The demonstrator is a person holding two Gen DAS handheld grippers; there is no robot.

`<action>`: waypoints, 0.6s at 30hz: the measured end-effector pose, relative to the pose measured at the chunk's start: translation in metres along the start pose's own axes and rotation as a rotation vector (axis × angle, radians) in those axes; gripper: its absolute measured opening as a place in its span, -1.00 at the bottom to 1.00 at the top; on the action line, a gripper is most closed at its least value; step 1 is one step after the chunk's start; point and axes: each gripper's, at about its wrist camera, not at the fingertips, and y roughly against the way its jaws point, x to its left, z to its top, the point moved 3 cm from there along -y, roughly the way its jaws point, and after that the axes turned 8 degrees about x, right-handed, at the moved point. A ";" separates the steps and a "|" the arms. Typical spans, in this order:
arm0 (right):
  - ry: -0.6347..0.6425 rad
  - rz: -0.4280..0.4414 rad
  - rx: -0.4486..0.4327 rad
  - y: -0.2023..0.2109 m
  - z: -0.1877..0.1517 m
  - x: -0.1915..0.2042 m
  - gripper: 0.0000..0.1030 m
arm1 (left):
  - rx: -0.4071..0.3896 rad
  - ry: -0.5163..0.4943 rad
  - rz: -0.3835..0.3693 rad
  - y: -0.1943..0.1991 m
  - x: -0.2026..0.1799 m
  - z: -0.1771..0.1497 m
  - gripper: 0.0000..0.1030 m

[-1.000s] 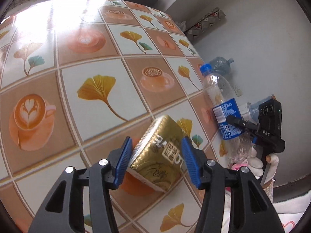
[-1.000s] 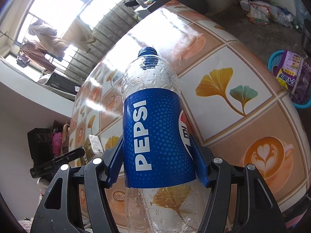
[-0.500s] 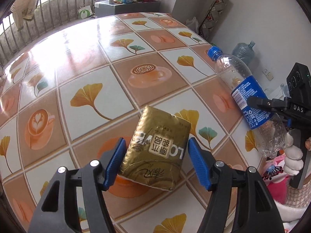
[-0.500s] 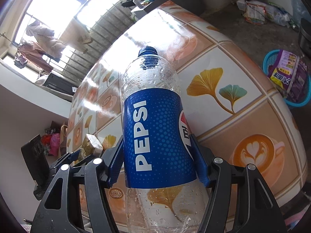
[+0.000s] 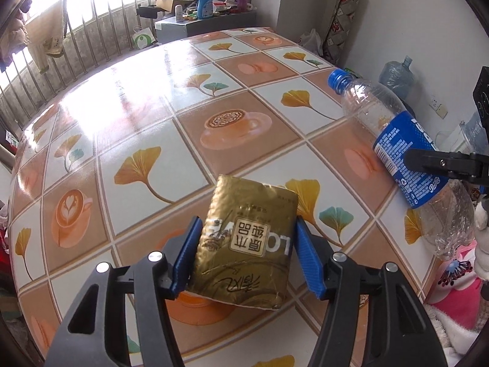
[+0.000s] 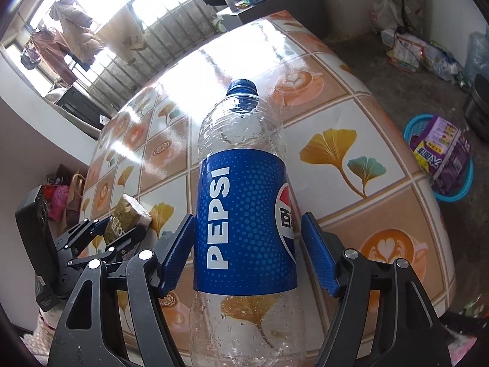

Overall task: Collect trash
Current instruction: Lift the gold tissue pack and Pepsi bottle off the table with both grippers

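My left gripper (image 5: 247, 253) is shut on a crumpled gold foil packet (image 5: 247, 244) with Chinese print and holds it above the tiled table (image 5: 152, 101). My right gripper (image 6: 247, 253) is shut on an empty clear Pepsi bottle (image 6: 244, 223) with a blue label and blue cap, held off the table. The bottle also shows in the left wrist view (image 5: 403, 150) at the right, tilted, cap pointing up left. The left gripper with the packet (image 6: 125, 217) shows at the left of the right wrist view.
The table carries a coffee-cup and ginkgo-leaf pattern. A blue basket (image 6: 440, 159) with a purple package stands on the floor right of the table. A cluttered cabinet (image 5: 204, 15) and window railing stand beyond the far edge. A water jug (image 5: 397, 76) sits by the wall.
Both grippers have risen and pulled back from the table with their loads. The gold packet has lifted off the tabletop. The bottle is held higher and more tilted.
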 end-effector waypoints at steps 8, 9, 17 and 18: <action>0.017 -0.021 -0.004 0.000 0.000 0.002 0.10 | -0.006 0.027 -0.005 -0.001 -0.002 0.005 0.11; 0.016 -0.020 -0.004 0.000 0.000 0.002 0.10 | -0.003 0.025 -0.006 -0.001 -0.003 0.005 0.11; 0.011 -0.019 -0.003 -0.001 0.001 0.003 0.11 | 0.009 0.009 0.021 -0.004 -0.006 0.005 0.16; 0.013 -0.021 -0.003 0.000 0.000 0.004 0.11 | 0.010 0.007 0.024 -0.004 -0.006 0.005 0.16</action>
